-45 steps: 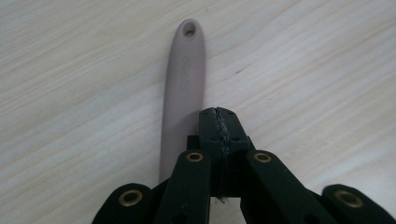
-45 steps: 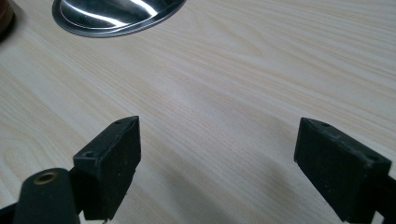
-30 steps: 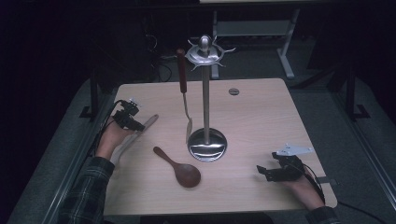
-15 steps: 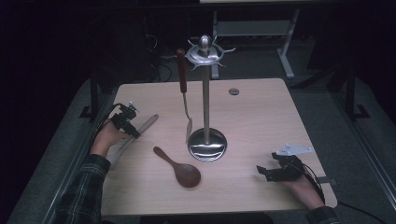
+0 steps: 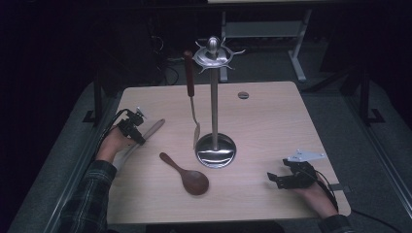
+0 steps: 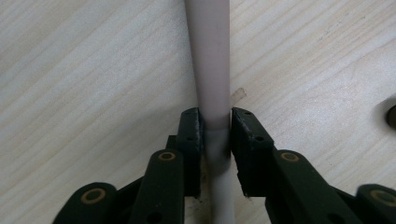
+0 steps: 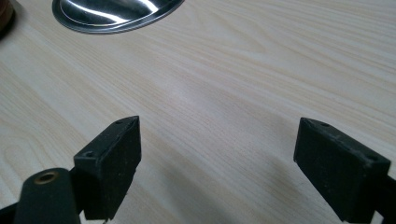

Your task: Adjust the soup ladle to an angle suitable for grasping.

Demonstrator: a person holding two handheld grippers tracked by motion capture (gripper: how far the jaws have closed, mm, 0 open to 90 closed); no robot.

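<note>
Gripping a pale utensil handle (image 6: 213, 70) with the left gripper (image 6: 214, 126), jaws clamped against both its sides.

Left gripper (image 5: 131, 127) sits at mid-left of the high view, over the wooden table (image 5: 272, 121). Right gripper (image 5: 291, 177) rests at lower right, jaws spread wide with nothing between them. Metal stand (image 5: 214, 97) at centre, a spatula (image 5: 191, 97) hanging from its top hooks. Dark wooden spoon (image 5: 187, 174) lies just lower left of the stand's base.
</note>
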